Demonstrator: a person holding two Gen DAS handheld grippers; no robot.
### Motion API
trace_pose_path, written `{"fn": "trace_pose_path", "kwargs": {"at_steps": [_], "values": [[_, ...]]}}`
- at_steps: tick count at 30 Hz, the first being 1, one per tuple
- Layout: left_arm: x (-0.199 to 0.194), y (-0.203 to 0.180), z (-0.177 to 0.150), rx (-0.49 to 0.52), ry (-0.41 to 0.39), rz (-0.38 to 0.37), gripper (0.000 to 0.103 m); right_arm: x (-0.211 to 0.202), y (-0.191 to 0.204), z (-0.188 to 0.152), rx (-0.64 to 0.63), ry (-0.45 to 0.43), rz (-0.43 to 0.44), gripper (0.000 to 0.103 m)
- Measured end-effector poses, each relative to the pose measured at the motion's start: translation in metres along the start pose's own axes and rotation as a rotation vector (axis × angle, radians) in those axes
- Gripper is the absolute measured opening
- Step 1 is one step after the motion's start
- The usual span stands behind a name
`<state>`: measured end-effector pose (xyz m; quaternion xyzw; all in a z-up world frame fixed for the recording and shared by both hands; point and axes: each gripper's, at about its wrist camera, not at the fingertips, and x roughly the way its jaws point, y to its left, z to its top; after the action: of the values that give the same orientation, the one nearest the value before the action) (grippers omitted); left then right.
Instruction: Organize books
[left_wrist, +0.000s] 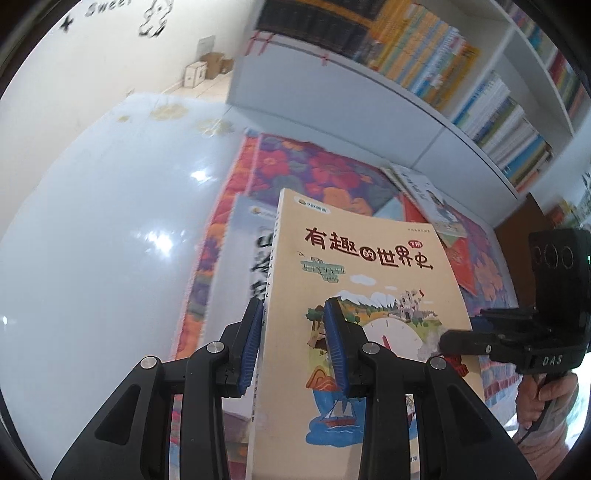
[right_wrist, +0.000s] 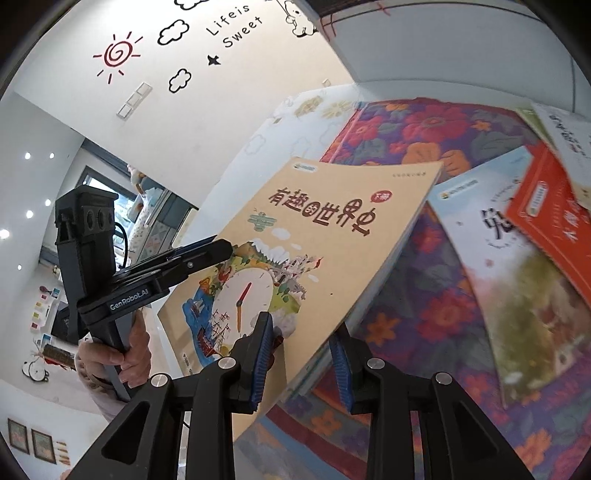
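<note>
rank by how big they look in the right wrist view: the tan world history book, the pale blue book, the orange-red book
1. tan world history book, though it is nearest the camera
2. pale blue book
3. orange-red book, partly cut off

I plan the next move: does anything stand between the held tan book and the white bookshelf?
Nothing visible: both grippers, left and right, hold the tan book; the white bookshelf lies beyond the floral mat.

Both grippers' jaws clamp tan book (right_wrist: 325, 236), floral cloth (right_wrist: 424, 129)

Black left gripper (left_wrist: 295, 345) with ribbed blue pads, silver screws.
</note>
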<state>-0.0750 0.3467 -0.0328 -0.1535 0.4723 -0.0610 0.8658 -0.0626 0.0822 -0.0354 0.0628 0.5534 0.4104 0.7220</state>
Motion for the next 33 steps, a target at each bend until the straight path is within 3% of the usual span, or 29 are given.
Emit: {"fn": "trace_pose_path", "kwargs": {"at_steps": [12, 15, 20, 24, 33], "values": [[0.025, 0.035, -0.002, -0.064, 0.033, -0.008, 0.030, 0.050, -0.010, 0.010, 0.034, 0.065, 0.011, 0.032], [0.029, 0.035, -0.003, -0.041, 0.037, 0.010, 0.030, 0.059, -0.012, 0.007, 0.039, 0.077, 0.001, 0.032], [0.030, 0.032, -0.001, -0.012, 0.039, 0.035, 0.031, 0.060, -0.012, 0.011, 0.054, 0.056, -0.003, 0.032], [0.034, 0.031, 0.000, 0.014, 0.049, 0.095, 0.031, 0.060, -0.009, 0.011, 0.055, 0.054, -0.007, 0.032], [0.034, 0.031, 0.000, 0.014, 0.047, 0.105, 0.031, 0.059, -0.011, 0.011, 0.074, 0.044, -0.018, 0.033]]}}
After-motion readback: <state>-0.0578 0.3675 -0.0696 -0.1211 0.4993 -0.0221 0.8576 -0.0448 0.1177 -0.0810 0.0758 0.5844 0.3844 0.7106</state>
